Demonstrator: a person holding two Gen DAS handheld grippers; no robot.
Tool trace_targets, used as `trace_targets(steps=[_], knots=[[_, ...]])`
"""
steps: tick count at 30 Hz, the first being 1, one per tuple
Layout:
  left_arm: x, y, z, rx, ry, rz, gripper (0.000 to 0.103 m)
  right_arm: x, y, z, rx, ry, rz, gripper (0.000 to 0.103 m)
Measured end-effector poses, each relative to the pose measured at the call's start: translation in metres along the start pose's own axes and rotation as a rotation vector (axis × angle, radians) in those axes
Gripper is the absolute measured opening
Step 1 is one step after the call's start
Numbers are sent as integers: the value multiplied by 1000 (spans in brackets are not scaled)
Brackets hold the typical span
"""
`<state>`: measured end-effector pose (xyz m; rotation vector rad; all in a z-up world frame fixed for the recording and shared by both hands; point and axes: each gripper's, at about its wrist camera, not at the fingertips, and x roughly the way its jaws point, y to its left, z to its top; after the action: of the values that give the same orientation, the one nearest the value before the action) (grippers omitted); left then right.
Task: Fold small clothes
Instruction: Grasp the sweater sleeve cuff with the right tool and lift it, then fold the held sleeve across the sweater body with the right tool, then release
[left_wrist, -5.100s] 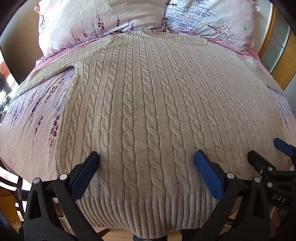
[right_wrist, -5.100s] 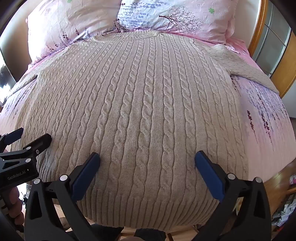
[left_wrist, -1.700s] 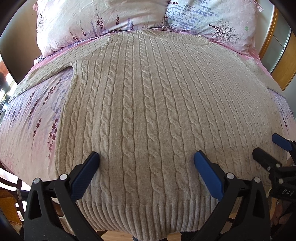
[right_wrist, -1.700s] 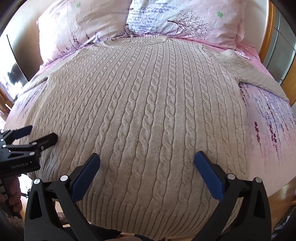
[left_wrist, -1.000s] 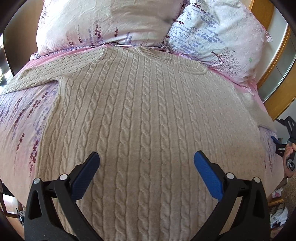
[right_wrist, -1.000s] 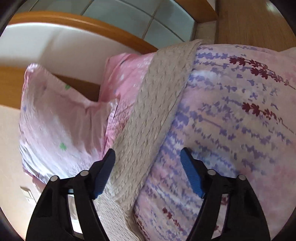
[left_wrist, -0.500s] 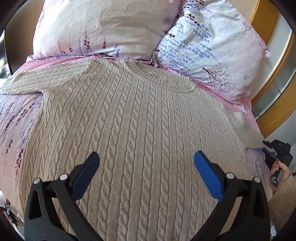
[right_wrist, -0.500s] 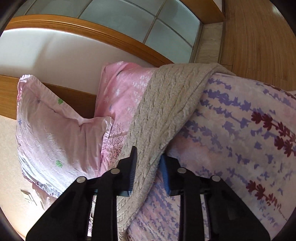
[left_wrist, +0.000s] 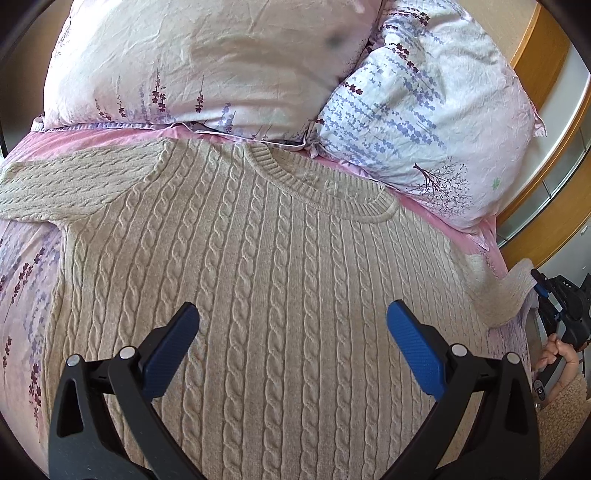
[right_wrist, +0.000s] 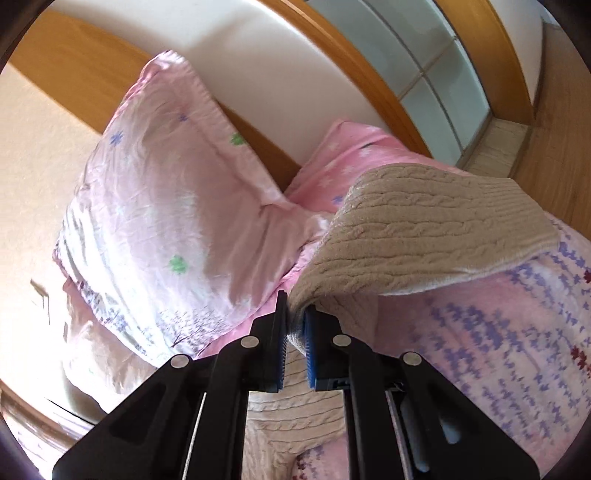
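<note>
A beige cable-knit sweater (left_wrist: 280, 280) lies flat, front up, on a pink floral bed, collar toward the pillows. My left gripper (left_wrist: 291, 325) is open and empty, hovering over the sweater's chest. My right gripper (right_wrist: 295, 314) is shut on the sweater's right sleeve (right_wrist: 424, 236) and holds it lifted off the bed, the fabric draping over to the right. In the left wrist view the right gripper (left_wrist: 537, 284) shows at the far right edge, holding the raised sleeve (left_wrist: 506, 291). The left sleeve (left_wrist: 70, 184) lies spread out to the left.
Two floral pillows (left_wrist: 207, 62) (left_wrist: 428, 122) lie at the head of the bed, just past the collar. A wooden headboard (right_wrist: 354, 81) and glass-panelled frame (right_wrist: 443, 74) stand behind them. Wooden floor (right_wrist: 554, 147) lies beyond the bed's right edge.
My right gripper has gone to the right sleeve, shut on it and lifted it off the bed. My left gripper has moved forward from the hem to over the chest, staying open.
</note>
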<state>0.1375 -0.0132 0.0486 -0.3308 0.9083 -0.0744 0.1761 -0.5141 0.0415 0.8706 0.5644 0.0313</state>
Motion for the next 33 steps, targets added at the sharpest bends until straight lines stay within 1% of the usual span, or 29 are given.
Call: trace_targets(steps=[2,4,6,8,10,12,13,15,17,18,20,22,24,25,27,29,31,33], knots=[[2,4,0,-8,7,-5,101,7,19,-20,-16,43,48,9],[4,8,-1,-17,14,-11,101,20,36,-48,-26,110,94,9],[6,11,-1,-25,21,-23,101,33,50,-78,-34,184,118,9],[8,14,0,-30,26,-28,101,50,59,-110,-38,266,122,9],[10,16,1,-35,34,-35,101,66,63,-134,-23,342,106,9],[13,18,2,-40,42,-43,101,76,66,-147,-16,400,96,11],[14,19,3,-41,44,-48,101,78,68,-148,-14,410,89,12],[15,22,4,-41,47,-54,101,72,69,-146,8,390,96,18],[17,24,4,-40,50,-60,101,63,69,-134,42,331,84,41],[18,25,5,-42,53,-67,101,61,68,-128,59,304,75,43],[20,28,7,-49,62,-81,101,57,61,-117,91,258,42,43],[22,30,8,-62,79,-100,101,61,57,-110,100,230,-17,42],[24,33,9,-74,91,-116,100,64,53,-105,100,212,-81,36],[25,35,10,-79,95,-125,97,64,51,-103,102,202,-105,32],[25,38,12,-87,102,-136,95,65,52,-99,100,171,-146,30],[24,43,14,-101,104,-142,91,66,61,-97,56,144,-183,18],[23,50,16,-122,110,-157,88,64,74,-95,-12,123,-183,11],[23,57,18,-145,113,-163,85,64,94,-97,-85,116,-151,10]])
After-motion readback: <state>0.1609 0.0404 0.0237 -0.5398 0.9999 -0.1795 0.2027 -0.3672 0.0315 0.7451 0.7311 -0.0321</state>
